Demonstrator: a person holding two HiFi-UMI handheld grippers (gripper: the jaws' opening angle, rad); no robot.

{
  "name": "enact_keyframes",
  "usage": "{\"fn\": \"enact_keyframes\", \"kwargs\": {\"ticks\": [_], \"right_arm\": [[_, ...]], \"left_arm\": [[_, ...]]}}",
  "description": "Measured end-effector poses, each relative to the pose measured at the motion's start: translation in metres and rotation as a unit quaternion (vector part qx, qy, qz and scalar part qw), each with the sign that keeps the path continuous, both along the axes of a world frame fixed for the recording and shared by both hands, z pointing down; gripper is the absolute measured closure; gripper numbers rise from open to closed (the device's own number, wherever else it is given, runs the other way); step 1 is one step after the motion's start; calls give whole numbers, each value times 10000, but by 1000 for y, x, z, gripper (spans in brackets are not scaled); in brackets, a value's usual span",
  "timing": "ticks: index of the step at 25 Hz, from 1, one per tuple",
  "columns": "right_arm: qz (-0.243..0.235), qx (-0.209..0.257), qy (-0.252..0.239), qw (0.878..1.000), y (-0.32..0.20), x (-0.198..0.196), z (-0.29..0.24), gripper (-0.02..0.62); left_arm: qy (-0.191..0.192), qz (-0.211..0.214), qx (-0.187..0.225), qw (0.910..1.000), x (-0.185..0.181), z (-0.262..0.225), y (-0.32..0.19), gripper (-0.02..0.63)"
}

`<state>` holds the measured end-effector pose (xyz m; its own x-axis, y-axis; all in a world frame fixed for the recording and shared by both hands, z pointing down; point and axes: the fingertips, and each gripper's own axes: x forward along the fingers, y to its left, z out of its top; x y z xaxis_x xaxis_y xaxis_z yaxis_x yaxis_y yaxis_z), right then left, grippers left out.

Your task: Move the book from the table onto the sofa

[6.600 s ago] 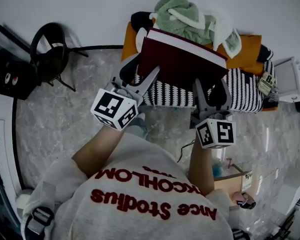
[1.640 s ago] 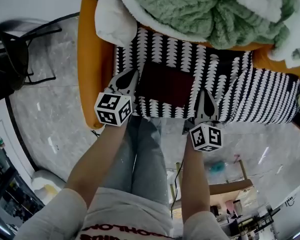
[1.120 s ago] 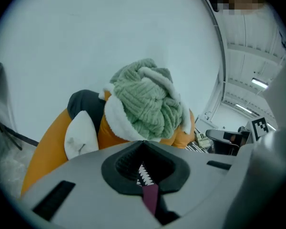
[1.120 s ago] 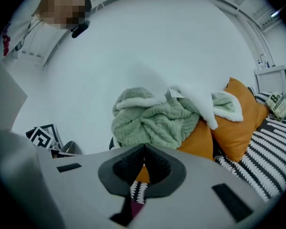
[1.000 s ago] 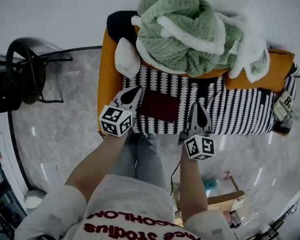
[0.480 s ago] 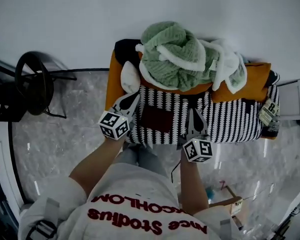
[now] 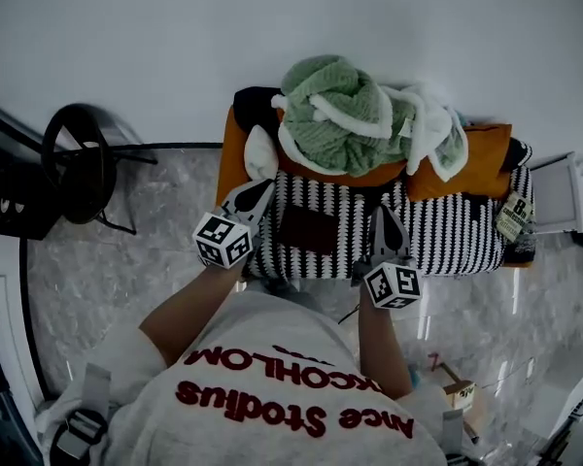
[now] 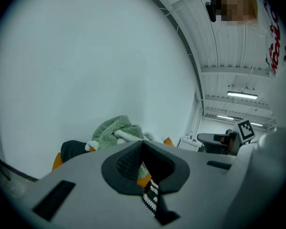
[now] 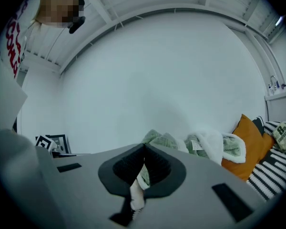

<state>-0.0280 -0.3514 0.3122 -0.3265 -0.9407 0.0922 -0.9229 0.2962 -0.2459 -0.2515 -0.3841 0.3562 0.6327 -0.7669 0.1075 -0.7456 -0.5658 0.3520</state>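
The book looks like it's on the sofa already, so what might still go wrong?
The dark red book lies on the black-and-white striped seat cover, fairly near its front edge, so a nudge might slide it off. The loosely heaped green knitted blanket behind it may slump over it. The left gripper and right gripper, fingers shut and empty, flank the book; a careless swing could knock it.

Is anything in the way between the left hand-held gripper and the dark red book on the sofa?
Nothing visible. The dark red book lies flat on the black-and-white striped sofa cover, and only bare cover shows between it and the shut left hand-held gripper.
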Motion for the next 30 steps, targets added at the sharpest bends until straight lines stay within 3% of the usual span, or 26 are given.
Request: {"fn": "enact_keyframes", "kwargs": {"ticks": [10,30], "right_arm": [[-22,173,27,9998,18,-6,-18,569],[138,223,-55,9996,23,10,-19,569]], "left_arm": [[-32,118,282,9995,5,-25,20,589],[-60,135,316,9994,19,-26,18,589]]}}
